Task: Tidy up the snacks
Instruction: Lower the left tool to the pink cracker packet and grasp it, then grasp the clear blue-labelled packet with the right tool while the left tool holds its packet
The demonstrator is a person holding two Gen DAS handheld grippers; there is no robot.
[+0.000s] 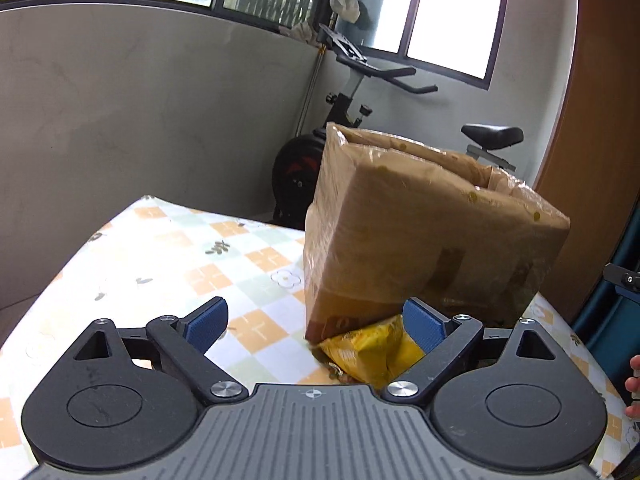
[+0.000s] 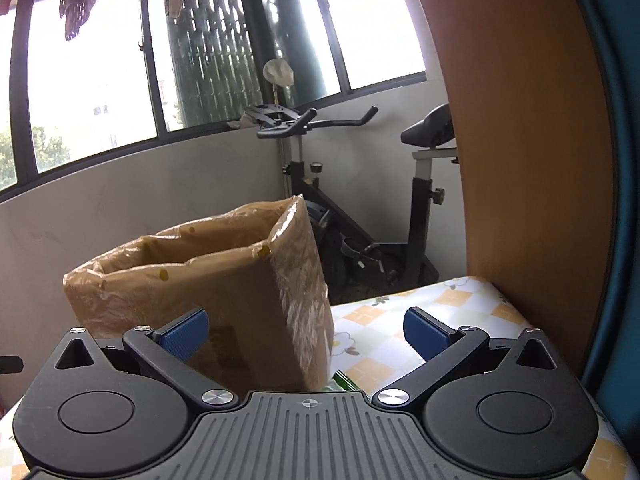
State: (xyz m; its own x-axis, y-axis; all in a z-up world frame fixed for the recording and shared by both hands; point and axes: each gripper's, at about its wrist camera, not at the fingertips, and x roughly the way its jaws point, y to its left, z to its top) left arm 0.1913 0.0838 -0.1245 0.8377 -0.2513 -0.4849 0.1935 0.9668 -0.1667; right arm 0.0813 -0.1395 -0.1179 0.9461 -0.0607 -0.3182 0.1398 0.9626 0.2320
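A tall cardboard box [image 1: 420, 232] wrapped in clear tape stands open-topped on the checked tablecloth [image 1: 180, 256]. A yellow snack packet [image 1: 372, 348] lies against its near foot. My left gripper [image 1: 320, 324] is open; its right pad sits beside the packet without pressing on it. In the right wrist view the same box [image 2: 224, 296] fills the left and centre. My right gripper [image 2: 306, 336] stands open around the box's near right corner, its pads not pressing on it. A sliver of green packet [image 2: 342, 382] shows at the box's foot.
An exercise bike [image 2: 360, 208] stands behind the table by the grey wall and windows. A wooden panel [image 2: 528, 140] and a blue surface [image 2: 624, 200] rise at the right. A person's fingers [image 1: 634, 384] show at the right edge of the left wrist view.
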